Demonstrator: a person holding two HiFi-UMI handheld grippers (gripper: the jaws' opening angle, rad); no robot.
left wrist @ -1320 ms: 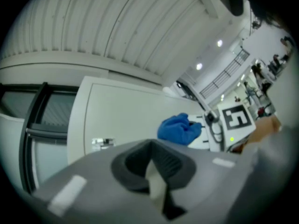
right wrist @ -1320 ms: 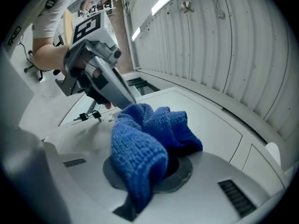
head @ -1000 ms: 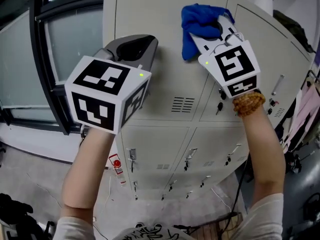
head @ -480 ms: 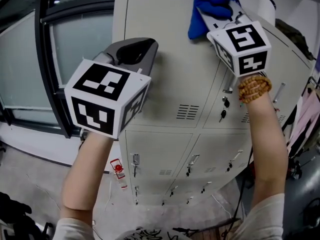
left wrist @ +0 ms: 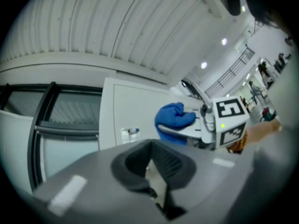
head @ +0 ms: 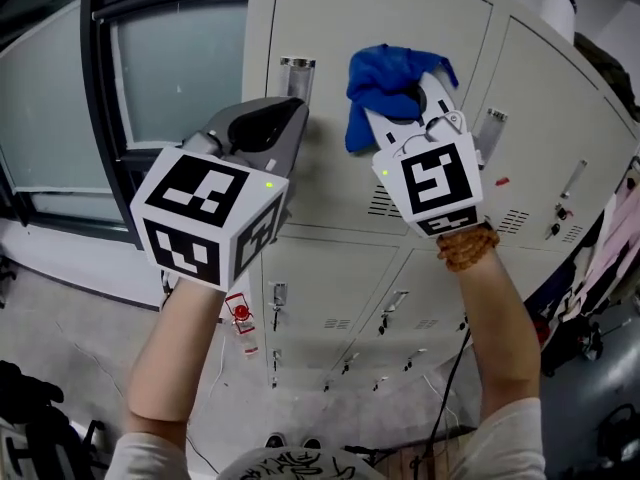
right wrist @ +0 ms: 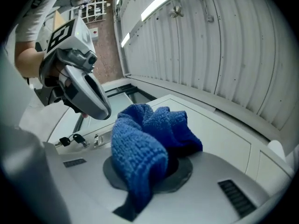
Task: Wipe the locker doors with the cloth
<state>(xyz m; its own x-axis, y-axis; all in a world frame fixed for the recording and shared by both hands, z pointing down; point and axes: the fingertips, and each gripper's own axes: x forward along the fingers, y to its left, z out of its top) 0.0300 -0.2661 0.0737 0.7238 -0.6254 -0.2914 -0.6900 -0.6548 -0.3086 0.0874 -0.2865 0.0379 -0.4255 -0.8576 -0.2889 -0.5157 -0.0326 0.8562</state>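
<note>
A blue cloth is bunched against the upper left locker door, just left of the seam with the neighbouring door. My right gripper is shut on the cloth and holds it to the pale grey metal. In the right gripper view the cloth folds over the jaws of the right gripper and hides their tips. My left gripper hovers left of the cloth, near the door's left edge, shut with nothing in it. From the left gripper view, the left gripper looks up at the cloth.
A dark-framed window borders the lockers on the left. Lower locker rows carry handles and locks with keys. A small red item lies at the locker base. Clothes hang at the right.
My right gripper carried the cloth up to the top of the door, then back down and a little left. The left gripper stayed shut beside it.
</note>
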